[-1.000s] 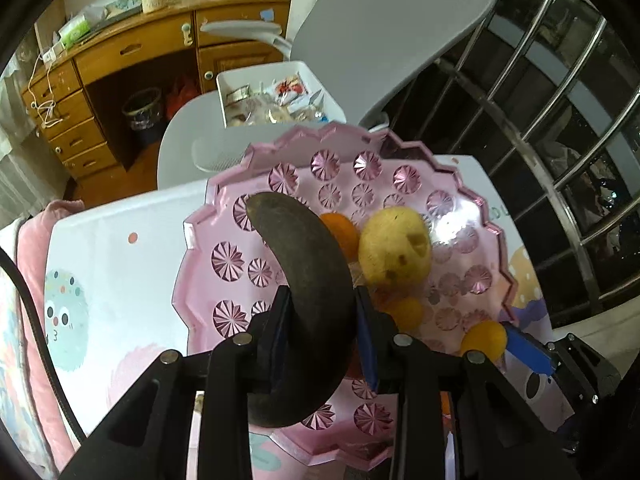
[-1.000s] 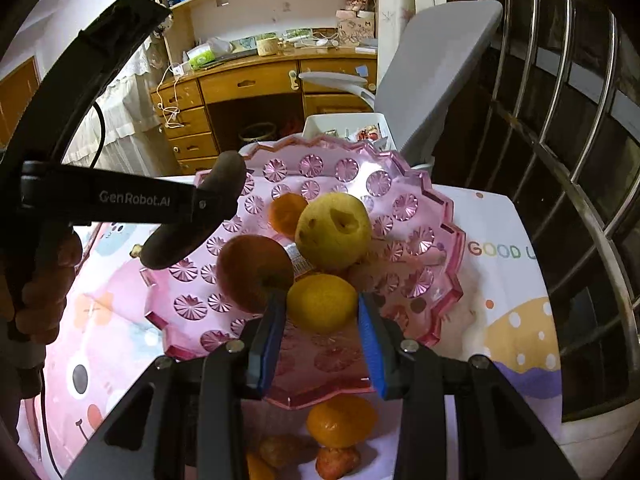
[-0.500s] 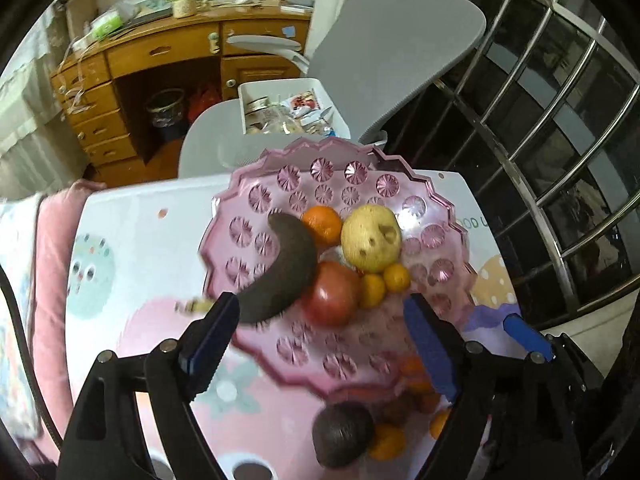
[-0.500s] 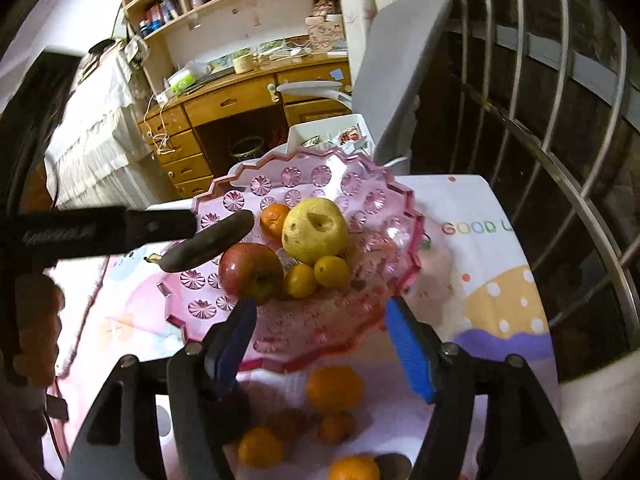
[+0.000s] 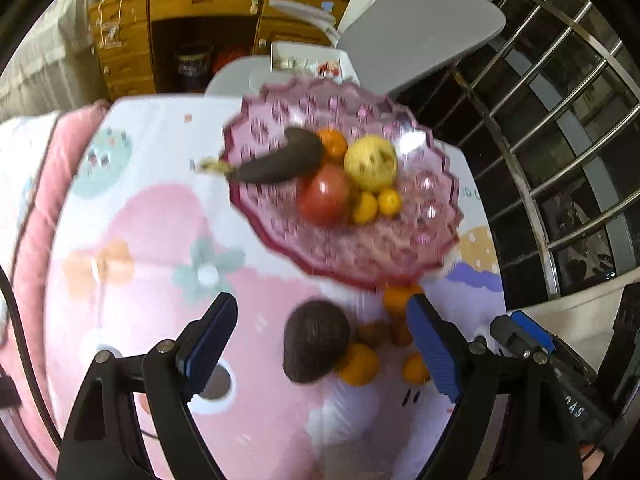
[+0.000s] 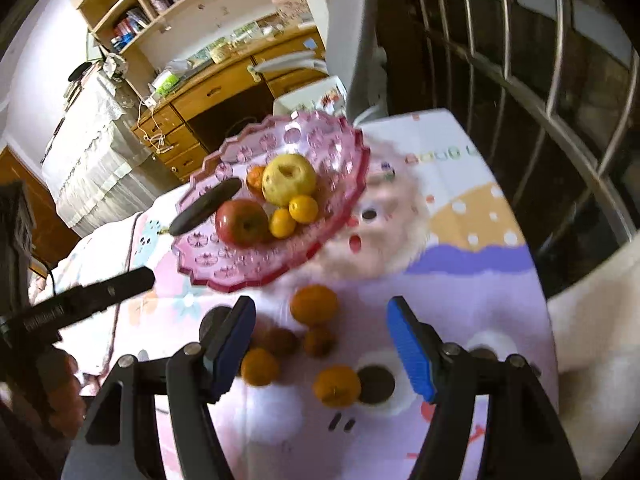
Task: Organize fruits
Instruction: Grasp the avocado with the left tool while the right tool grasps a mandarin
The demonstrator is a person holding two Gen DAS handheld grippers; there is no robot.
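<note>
I see bare tablecloth (image 5: 132,312) to my left, open for passage. Ahead, the pink bowl (image 5: 360,264) blocks the way; an avocado (image 5: 314,340) and scattered oranges (image 6: 314,304) crowd the cloth before it.

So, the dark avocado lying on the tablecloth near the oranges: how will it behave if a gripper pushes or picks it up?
The avocado looks egg-shaped, so a push would probably make it roll or wobble toward the touching orange. Its dark skin suggests ripeness; a hard squeeze may bruise it. It appears wide, though the open left gripper probably spans it.
</note>
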